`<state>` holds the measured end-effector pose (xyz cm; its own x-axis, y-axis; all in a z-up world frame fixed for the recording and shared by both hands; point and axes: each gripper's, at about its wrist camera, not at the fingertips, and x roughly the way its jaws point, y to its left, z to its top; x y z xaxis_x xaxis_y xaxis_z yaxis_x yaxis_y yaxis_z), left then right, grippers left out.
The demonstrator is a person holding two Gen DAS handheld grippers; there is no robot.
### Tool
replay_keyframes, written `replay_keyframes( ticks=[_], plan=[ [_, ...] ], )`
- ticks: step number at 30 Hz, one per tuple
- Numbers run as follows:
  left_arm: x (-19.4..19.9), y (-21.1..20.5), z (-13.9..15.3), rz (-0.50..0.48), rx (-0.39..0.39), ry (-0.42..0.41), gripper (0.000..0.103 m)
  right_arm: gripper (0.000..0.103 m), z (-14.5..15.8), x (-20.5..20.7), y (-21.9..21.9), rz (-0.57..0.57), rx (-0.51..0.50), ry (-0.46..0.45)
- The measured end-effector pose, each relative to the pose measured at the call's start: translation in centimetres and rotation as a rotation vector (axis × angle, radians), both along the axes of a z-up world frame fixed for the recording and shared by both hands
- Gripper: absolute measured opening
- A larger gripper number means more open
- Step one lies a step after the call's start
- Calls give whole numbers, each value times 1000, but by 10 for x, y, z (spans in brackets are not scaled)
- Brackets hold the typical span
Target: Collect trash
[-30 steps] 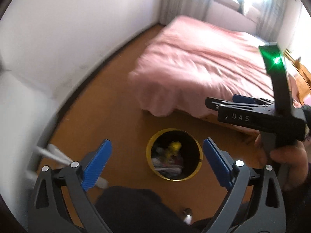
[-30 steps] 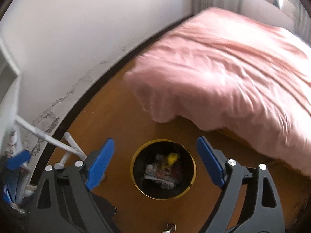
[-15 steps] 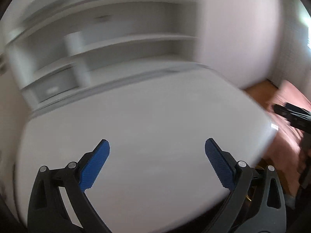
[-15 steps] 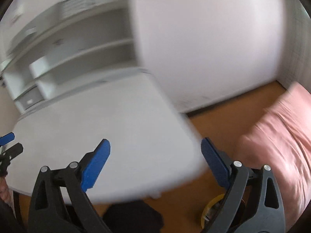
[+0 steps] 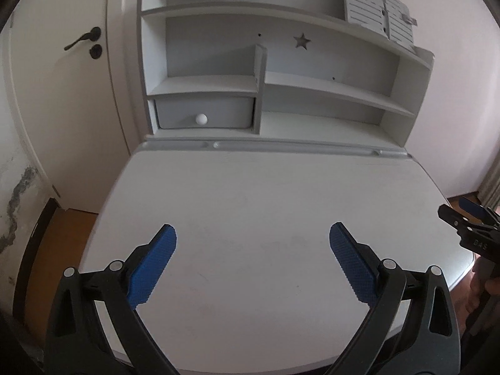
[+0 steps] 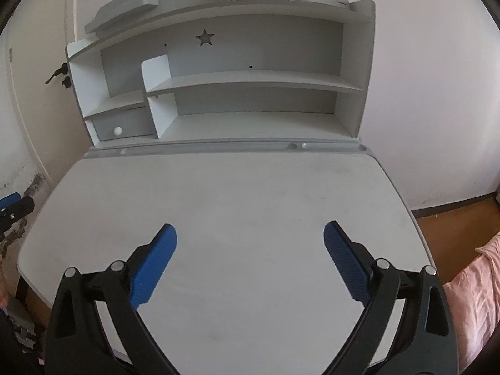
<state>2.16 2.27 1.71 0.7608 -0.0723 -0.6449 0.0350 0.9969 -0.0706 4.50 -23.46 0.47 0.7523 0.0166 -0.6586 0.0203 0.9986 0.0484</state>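
Observation:
My left gripper [image 5: 252,247] is open and empty above the white desk top [image 5: 265,206]. My right gripper [image 6: 250,243] is open and empty above the same desk top [image 6: 234,203]. The right gripper also shows at the right edge of the left wrist view [image 5: 468,228]. The left gripper's tip shows at the left edge of the right wrist view [image 6: 12,206]. No trash and no bin show in either view. The desk top bears nothing that I can see.
A grey-white hutch [image 5: 281,87] with shelves and a small drawer [image 5: 204,114] stands at the back of the desk. A white door [image 5: 62,78] is to the left. A pink bed cover [image 6: 475,297] and brown floor [image 6: 453,225] lie to the right.
Both grippers swung up and left from the yellow-rimmed bin on the floor by the bed to face the desk. Both stayed open and empty.

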Motion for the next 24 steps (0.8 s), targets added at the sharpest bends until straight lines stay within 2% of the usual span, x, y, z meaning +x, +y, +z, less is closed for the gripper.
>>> replay_keyframes(
  ticks=[4, 24],
  plan=[
    [5, 2, -8, -10, 8, 6, 96, 92, -8, 0, -5, 1, 10, 21],
    [8, -9, -17, -34, 12, 25, 96, 92, -9, -5, -11, -3, -3, 15]
  ],
)
